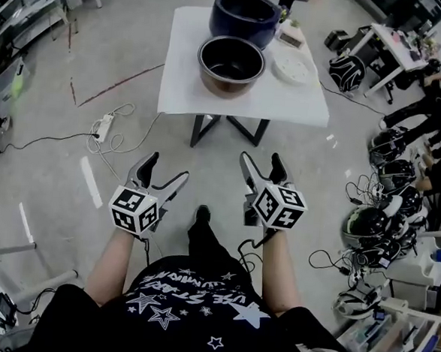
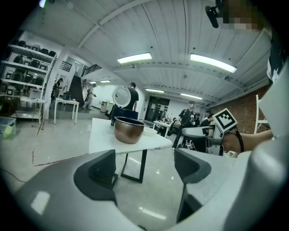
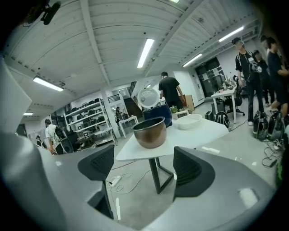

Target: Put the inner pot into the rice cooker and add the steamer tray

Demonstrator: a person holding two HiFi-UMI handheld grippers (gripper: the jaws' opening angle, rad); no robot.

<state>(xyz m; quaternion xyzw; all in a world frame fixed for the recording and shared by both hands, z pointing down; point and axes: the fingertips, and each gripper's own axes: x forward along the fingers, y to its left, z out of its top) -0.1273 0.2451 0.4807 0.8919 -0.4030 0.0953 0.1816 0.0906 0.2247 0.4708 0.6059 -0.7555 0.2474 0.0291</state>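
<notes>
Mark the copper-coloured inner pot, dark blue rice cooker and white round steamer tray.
copper-coloured inner pot (image 1: 231, 62): head view, inner floor.
dark blue rice cooker (image 1: 242, 30): head view, front wall.
white round steamer tray (image 1: 290, 66): head view, centre.

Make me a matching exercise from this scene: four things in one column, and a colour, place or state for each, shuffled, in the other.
1. inner pot
2. rice cooker
3. steamer tray
4. left claw

A. white, on the table's right side
B. open, holding nothing
C. copper-coloured, near edge
D. dark blue, far end

Pairs: 1-C, 2-D, 3-A, 4-B
</notes>
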